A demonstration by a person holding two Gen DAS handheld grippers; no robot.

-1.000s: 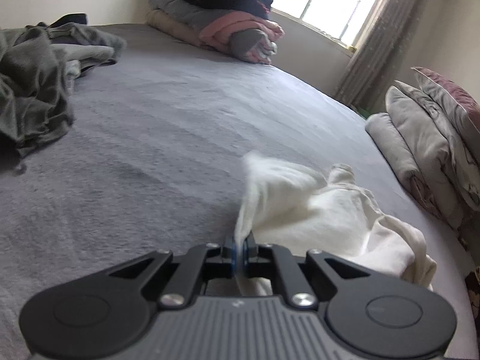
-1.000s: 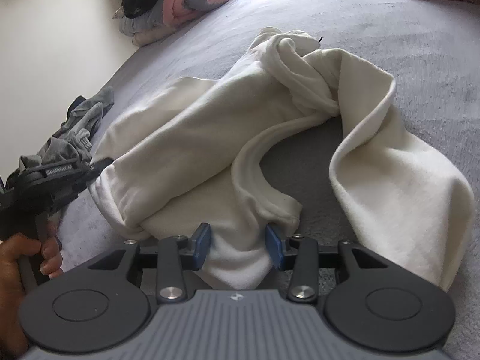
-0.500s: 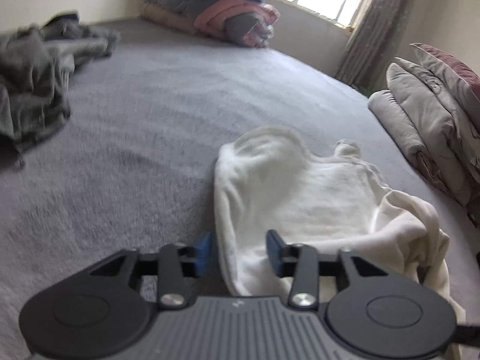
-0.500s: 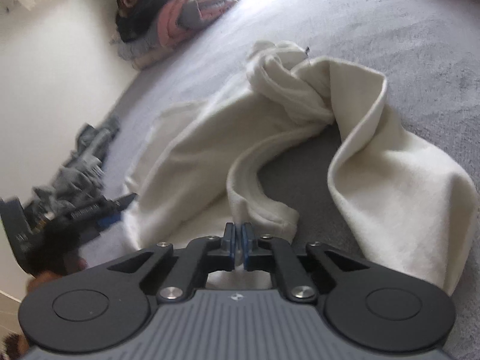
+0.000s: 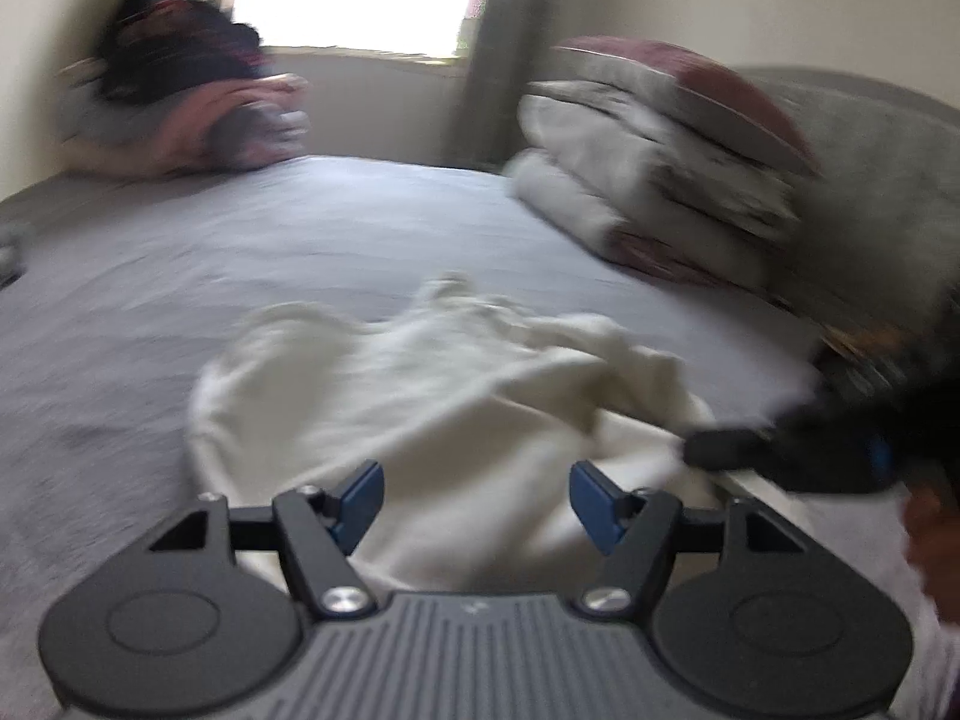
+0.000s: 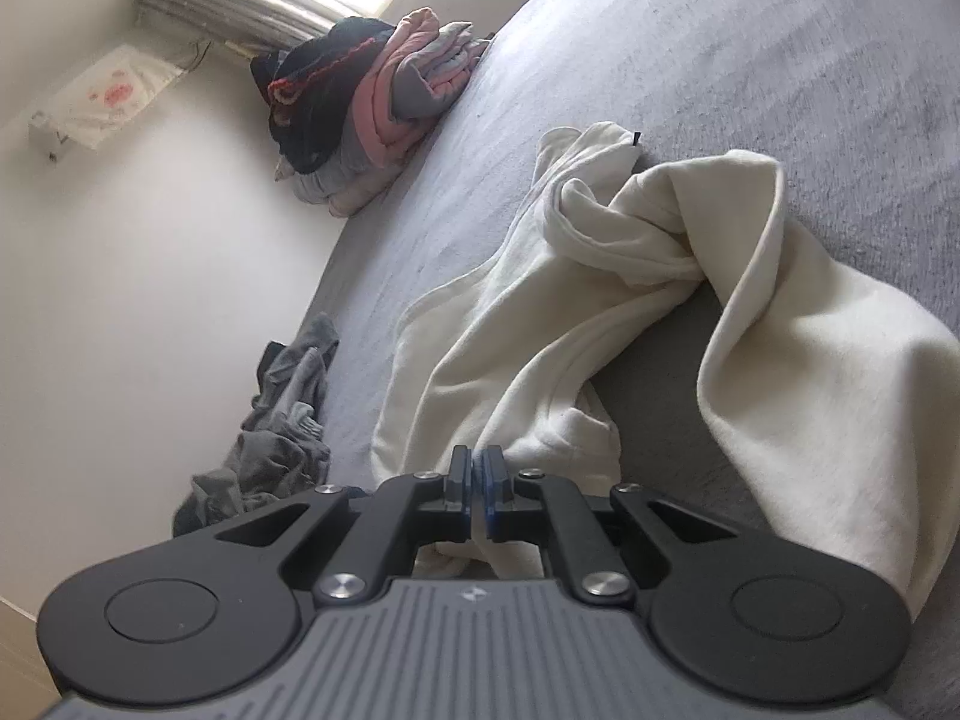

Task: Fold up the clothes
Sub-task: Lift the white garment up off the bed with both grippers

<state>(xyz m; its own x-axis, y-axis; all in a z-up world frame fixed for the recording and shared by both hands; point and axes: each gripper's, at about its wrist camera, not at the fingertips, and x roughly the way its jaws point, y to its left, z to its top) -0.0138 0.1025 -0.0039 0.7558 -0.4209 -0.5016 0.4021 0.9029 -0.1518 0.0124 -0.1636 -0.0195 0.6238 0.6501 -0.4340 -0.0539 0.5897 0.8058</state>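
Observation:
A crumpled cream garment (image 6: 660,312) lies on the grey bed (image 6: 780,60). My right gripper (image 6: 478,474) is shut on the garment's near hem, and the cloth runs up from between its pads. In the blurred left wrist view my left gripper (image 5: 477,501) hovers over the cream garment (image 5: 450,396). Its jaws are opening and the pads press on nothing; the cloth lies beyond and below them. At the right of that view, the right gripper (image 5: 699,450) nips the garment's edge, with a hand (image 5: 930,522) behind it.
A stack of folded clothes (image 6: 372,102) sits at the bed's far corner by the window. A grey garment heap (image 6: 282,438) lies at the bed's edge by the wall. Pillows (image 5: 660,180) are piled at the headboard. Bare sheet surrounds the cream garment.
My left gripper let go of the cream cloth, opened wide and swung right toward the pillows. My right gripper shut on the hem and rolled.

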